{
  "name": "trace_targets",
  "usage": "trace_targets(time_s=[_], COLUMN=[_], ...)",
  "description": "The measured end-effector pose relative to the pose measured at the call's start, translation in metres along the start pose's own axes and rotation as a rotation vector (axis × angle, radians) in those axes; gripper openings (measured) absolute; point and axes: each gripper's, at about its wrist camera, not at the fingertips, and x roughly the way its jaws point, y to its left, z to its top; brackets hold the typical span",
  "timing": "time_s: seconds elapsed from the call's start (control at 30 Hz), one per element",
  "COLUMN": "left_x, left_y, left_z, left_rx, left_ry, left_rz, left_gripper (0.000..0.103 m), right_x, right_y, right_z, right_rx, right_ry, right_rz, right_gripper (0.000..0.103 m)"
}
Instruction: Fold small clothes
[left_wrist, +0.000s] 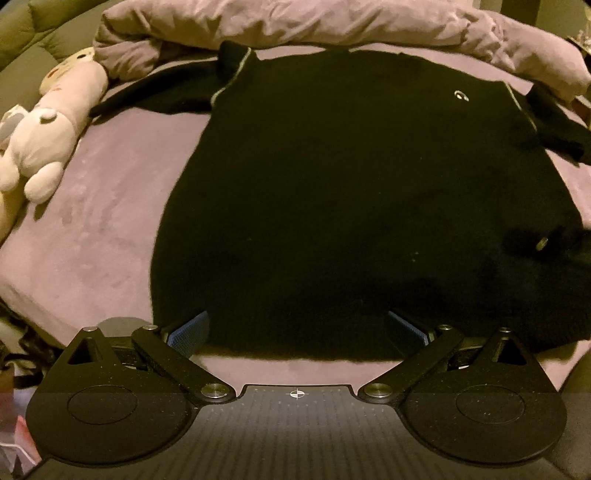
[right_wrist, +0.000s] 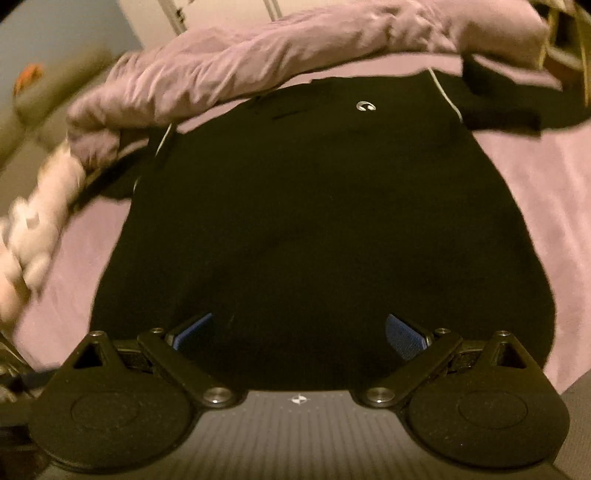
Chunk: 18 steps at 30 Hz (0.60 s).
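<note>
A black T-shirt (left_wrist: 351, 192) with a small white chest logo and pale seam piping lies spread flat on a mauve bed sheet (left_wrist: 92, 229), hem towards me, sleeves out to both sides. It also fills the right wrist view (right_wrist: 306, 229). My left gripper (left_wrist: 297, 328) is open and empty, its blue-padded fingers (left_wrist: 188, 332) just above the shirt's near hem. My right gripper (right_wrist: 299, 332) is open and empty over the hem area; the other gripper shows dimly at the right edge of the left wrist view.
A bunched mauve duvet (left_wrist: 295, 26) lies along the far side behind the collar. A long white and pink plush toy (left_wrist: 48, 129) lies at the left of the bed. Bare sheet (right_wrist: 554, 192) shows at the right of the shirt. The right wrist view is motion-blurred.
</note>
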Motion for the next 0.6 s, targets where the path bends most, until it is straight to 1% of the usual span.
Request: trace_targets(time_s=[0.07,0.1,0.23,0.3,0.4,0.43,0.5,0.57,0.6], left_x=[0.010,0.015,0.043,0.061,0.092,0.102,0.119,0.137,0.146], left_y=[-0.012,-0.019,-0.042,-0.050,-0.060,-0.062,-0.066,-0.072,-0.073], left_z=[0.011,0.019,0.050,0.066,0.089,0.096,0.108,0.117,0.120], left_rx=[0.013,0.019,0.025,0.012,-0.001,-0.006,-0.015,-0.018,-0.017], left_ry=[0.013,0.010,-0.046,-0.066,-0.113,-0.131,-0.189,-0.234,-0.246], left_rz=[-0.018,-0.030,-0.052,-0.050,-0.029,-0.009,0.015,0.067,0.084], left_gripper=[0.103,0.103,0.103,0.103,0.103,0.103,0.103,0.103,0.103], right_x=[0.004,0.005,0.005,0.007,0.015,0.019,0.025,0.033,0.035], right_y=[-0.027,-0.042,-0.115,-0.162,-0.233,-0.262,-0.305,-0.344,-0.362], right_z=[0.012,0.019,0.056,0.079,0.113,0.125,0.143,0.158,0.164], right_rx=[0.064,0.094,0.212,0.297,0.449,0.518,0.625,0.722,0.768], right_ry=[-0.010,-0.029,-0.174,-0.260,-0.346,-0.378,-0.423,-0.462,-0.473], right_rz=[0.037,0.049,0.061,0.061,0.016,0.007,-0.024,-0.052,-0.058], right_gripper=[0.099,0.099,0.099,0.097,0.091,0.087,0.079,0.066,0.063])
